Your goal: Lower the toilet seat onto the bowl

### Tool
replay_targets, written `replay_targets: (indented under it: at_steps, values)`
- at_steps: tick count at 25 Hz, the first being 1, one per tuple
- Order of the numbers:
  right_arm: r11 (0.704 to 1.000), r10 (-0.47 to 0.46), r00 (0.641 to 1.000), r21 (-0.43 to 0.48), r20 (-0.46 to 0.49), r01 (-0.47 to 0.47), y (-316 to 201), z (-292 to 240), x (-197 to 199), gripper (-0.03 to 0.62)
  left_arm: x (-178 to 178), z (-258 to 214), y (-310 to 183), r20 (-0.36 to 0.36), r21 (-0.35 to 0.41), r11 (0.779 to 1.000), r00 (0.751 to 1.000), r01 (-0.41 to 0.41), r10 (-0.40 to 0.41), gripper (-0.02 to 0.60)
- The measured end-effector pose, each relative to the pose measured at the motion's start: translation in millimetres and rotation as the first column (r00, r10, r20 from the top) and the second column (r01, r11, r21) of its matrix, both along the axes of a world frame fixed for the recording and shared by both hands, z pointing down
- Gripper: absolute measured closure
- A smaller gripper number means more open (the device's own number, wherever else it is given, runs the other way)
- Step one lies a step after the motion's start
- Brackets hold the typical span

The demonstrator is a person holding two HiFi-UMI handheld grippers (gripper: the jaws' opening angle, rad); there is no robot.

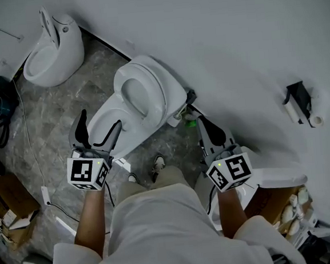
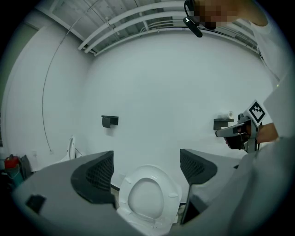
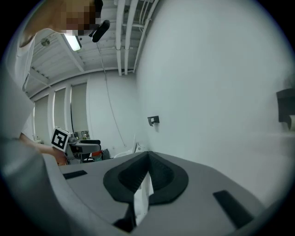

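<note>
The toilet seat stands raised in the centre of the head view, leaning back toward the white wall, with the bowl stretching from it toward the lower left over the grey marbled floor. In the left gripper view the seat faces the camera at the bottom centre, its ring upright and small bumpers showing on it. The left gripper hangs at the lower left of the bowl, apart from the seat; its own view shows the two dark jaws spread wide with nothing between them, the seat only framed in the gap farther off. The right gripper is at the right of the toilet, near the wall, and its view shows the jaw tips pressed together with nothing clearly gripped. A person's shoes stand just below the bowl. A second toilet sits at the upper left, a black paper holder is on the wall at the right, and a cardboard box lies at the left edge
</note>
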State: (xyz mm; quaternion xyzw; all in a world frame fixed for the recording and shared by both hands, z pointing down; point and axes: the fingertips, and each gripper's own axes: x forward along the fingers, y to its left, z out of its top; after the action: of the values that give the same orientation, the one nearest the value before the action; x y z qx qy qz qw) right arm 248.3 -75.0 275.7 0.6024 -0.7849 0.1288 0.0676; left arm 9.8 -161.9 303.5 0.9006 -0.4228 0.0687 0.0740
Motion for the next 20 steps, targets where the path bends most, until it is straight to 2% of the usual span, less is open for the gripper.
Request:
replay_targets:
  at_steps: [7, 13, 20]
  values:
    - [0.994, -0.072, 0.997, -0.084, 0.024, 0.074, -25.0, 46.6, 4.5, 0.597, 40.4, 54.5, -33.7, 0.022, -0.093, 0.996, 1.000, -0.001, 0.003, 0.147]
    - [0.985, -0.091, 0.995, -0.145, 0.049, 0.097, -41.7, 86.9, 10.1, 0.597, 74.1, 103.7, -67.1, -0.031, -0.201, 0.980, 0.999, 0.014, -0.020, 0.147]
    - [0.978, -0.095, 0.994, -0.179, 0.058, 0.104, -41.4, 103.8, 20.2, 0.597, 111.3, 127.4, -111.3, -0.030, -0.246, 0.968, 0.998, 0.054, -0.063, 0.147]
